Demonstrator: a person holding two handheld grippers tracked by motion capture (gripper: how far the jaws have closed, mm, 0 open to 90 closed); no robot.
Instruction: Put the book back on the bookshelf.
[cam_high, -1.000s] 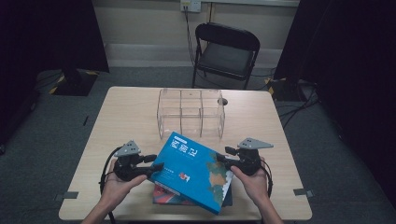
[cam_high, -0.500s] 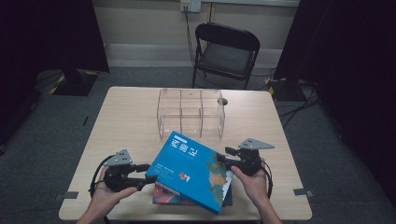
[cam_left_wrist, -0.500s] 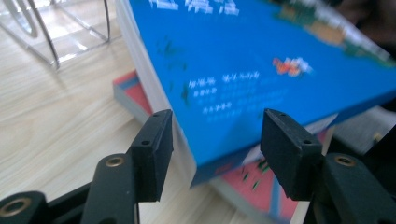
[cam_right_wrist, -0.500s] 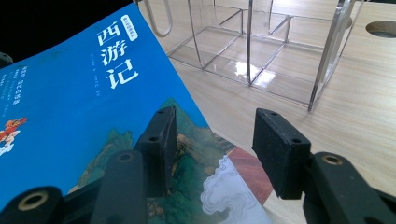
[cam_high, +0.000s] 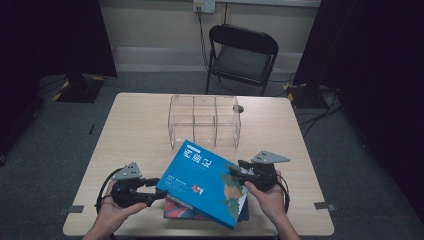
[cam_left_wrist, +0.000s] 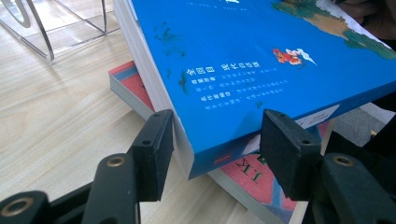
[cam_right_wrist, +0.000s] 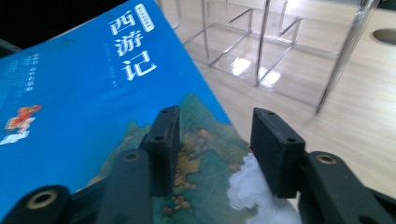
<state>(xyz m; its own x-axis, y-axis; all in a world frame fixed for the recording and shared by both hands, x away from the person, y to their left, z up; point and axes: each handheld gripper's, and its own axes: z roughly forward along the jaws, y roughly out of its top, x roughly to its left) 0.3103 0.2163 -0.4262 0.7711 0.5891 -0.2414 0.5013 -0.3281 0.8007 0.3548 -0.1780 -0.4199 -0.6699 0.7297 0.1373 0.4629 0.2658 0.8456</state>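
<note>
A thick blue book (cam_high: 205, 182) hangs tilted over a red book (cam_high: 177, 209) that lies flat near the table's front edge. My right gripper (cam_high: 235, 172) is at the blue book's right edge and holds that side up. Its jaws have just been closing, with the cover's edge (cam_right_wrist: 205, 140) between them (cam_right_wrist: 215, 140). My left gripper (cam_high: 152, 191) stands open at the book's lower left corner after its jaws have just been opening. That corner (cam_left_wrist: 205, 158) pokes between the pads (cam_left_wrist: 219, 140), and the red book (cam_left_wrist: 135, 86) shows underneath.
A clear plastic divider rack (cam_high: 204, 120) stands at the middle of the light wood table (cam_high: 125, 130), just beyond the books. A round hole (cam_high: 239, 108) sits in the tabletop by the rack's far right corner. A black folding chair (cam_high: 242, 55) stands behind the table.
My left gripper has let go of the blue book's left edge and drawn back to the left and toward the front edge. The book and the right gripper have stayed in place.
</note>
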